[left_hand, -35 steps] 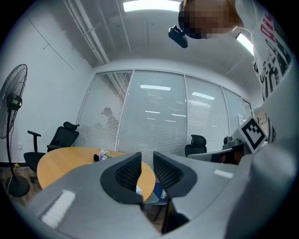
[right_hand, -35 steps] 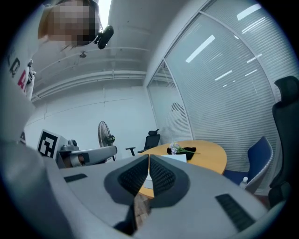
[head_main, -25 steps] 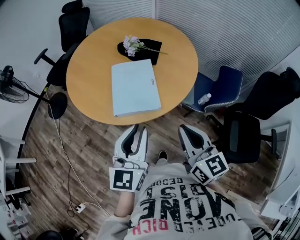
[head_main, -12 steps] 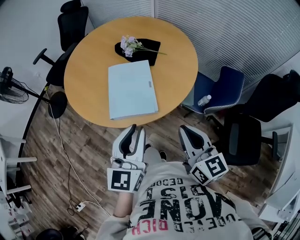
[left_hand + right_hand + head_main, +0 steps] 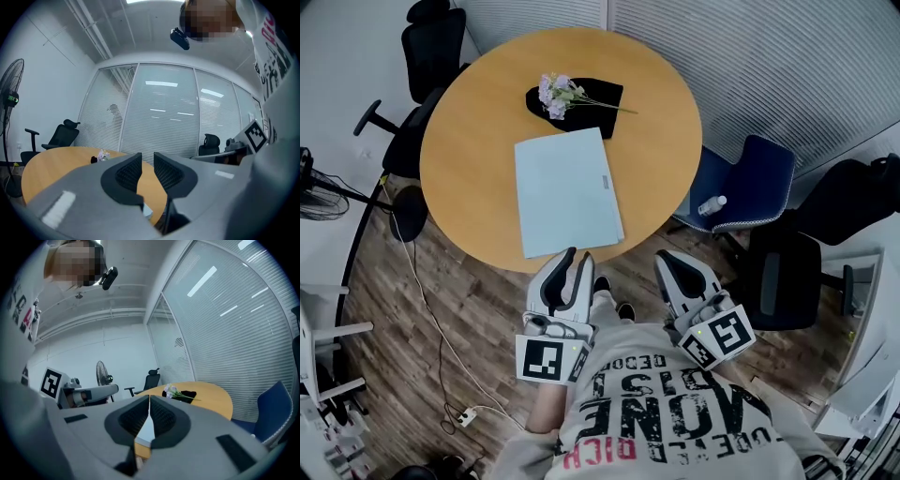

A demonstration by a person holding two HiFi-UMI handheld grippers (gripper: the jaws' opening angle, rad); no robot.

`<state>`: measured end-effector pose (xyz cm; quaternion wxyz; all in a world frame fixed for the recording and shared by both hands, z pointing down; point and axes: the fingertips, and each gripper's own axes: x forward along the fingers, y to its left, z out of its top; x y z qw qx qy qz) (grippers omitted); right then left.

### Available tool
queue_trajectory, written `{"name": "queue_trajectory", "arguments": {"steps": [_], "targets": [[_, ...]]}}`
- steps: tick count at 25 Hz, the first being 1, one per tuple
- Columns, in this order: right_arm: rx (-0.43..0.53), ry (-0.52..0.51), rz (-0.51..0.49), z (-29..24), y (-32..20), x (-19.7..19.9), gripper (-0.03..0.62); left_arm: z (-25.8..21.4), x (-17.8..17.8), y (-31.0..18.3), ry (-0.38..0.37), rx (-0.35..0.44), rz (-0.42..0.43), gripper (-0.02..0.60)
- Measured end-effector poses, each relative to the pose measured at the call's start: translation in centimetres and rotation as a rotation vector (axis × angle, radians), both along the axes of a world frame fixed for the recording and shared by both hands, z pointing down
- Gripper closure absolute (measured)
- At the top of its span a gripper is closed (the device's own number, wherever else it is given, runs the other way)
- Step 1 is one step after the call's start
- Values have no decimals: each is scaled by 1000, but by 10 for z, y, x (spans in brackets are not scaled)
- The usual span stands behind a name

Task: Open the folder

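Note:
A pale blue folder (image 5: 567, 192) lies closed on the round wooden table (image 5: 469, 141), its long side running away from me. My left gripper (image 5: 578, 255) hovers just short of the table's near edge, by the folder's near end, jaws a little apart with nothing between them. In the left gripper view (image 5: 147, 158) a sliver of the folder (image 5: 147, 211) shows below the jaws. My right gripper (image 5: 663, 260) hangs off the table's near right edge, jaws closed tip to tip and empty. The right gripper view (image 5: 149, 400) shows the folder (image 5: 146, 430) through the wedge under the tips.
A sprig of pale flowers (image 5: 553, 92) lies on a black cloth (image 5: 600, 92) at the table's far side. Black office chairs (image 5: 427, 42) (image 5: 792, 277), a blue chair (image 5: 759, 173) carrying a bottle (image 5: 711, 204), a fan (image 5: 311, 183) and a floor cable (image 5: 422, 300) ring the table.
Both grippers and I have drawn closer to the table: the folder's near end, once well ahead of the left gripper, now sits right at its tips. Neither gripper's jaws changed.

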<state>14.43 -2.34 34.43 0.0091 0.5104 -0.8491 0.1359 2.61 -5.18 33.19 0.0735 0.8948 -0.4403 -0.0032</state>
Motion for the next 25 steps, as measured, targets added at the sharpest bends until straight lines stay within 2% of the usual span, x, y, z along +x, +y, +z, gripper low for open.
{"name": "queue_trajectory", "arguments": {"steps": [11, 18, 25], "targets": [[-43, 22, 43, 10, -56, -15, 580, 5, -9, -63, 10, -11, 61, 494], [-54, 21, 73, 15, -74, -19, 580, 11, -12, -82, 7, -20, 93, 499], [-52, 16, 87, 17, -82, -24, 580, 12, -24, -89, -2, -11, 86, 503]]}}
